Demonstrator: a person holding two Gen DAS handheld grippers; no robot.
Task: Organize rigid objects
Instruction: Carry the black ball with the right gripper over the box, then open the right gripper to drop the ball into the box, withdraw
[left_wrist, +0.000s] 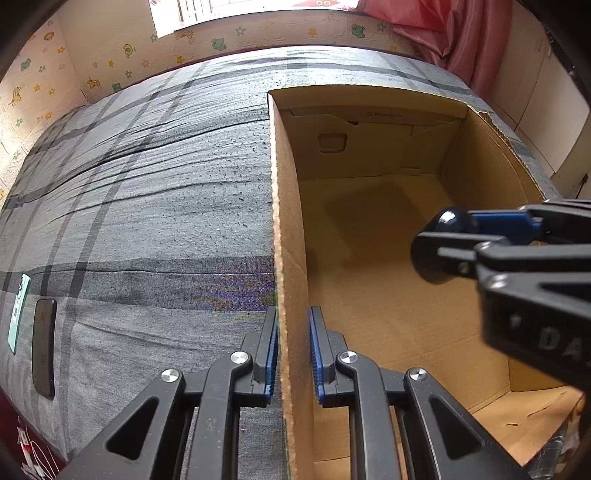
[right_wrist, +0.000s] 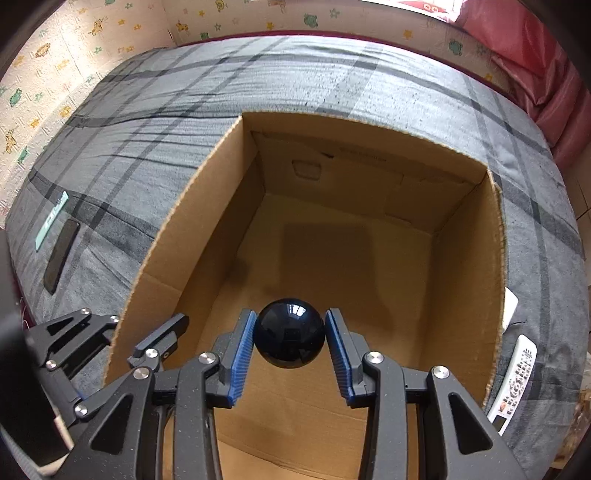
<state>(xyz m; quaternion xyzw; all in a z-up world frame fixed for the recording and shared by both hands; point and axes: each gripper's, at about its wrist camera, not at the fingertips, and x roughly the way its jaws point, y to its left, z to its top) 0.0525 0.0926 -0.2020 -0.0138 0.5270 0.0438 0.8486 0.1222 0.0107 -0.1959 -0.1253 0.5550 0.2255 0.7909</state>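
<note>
- Your right tool (right_wrist: 290, 334) was clenched on a glossy black ball (right_wrist: 289, 333), with one blue pad (right_wrist: 242, 354) pressed against each side of it.
- The ball hung above the floor of an open cardboard box (right_wrist: 184, 236), inside the line of its walls, nearer the box's near side than its far wall.
- In the left wrist view, the same ball (left_wrist: 448, 219) showed at the tip of the right tool (left_wrist: 443, 236), which reached in over the box from the right edge.
- Your left tool (left_wrist: 293, 354) straddled the left wall of the box (left_wrist: 286, 258), one finger outside and one inside. Its jaws stood nearly closed on that cardboard edge; the outer pad looked to lie against the wall, while a slim gap showed at the inner one.
- The box sat on a bed covered with a grey plaid sheet (left_wrist: 147, 206).
- Nothing lay on the visible floor of the box.
- Two phones lay side by side on the bed, well apart from the box on its left: a dark phone (left_wrist: 44, 354) and a mint-green phone (left_wrist: 18, 314).
- A white remote control (right_wrist: 515, 384) lay on the bed just beside the box's right wall.
</note>
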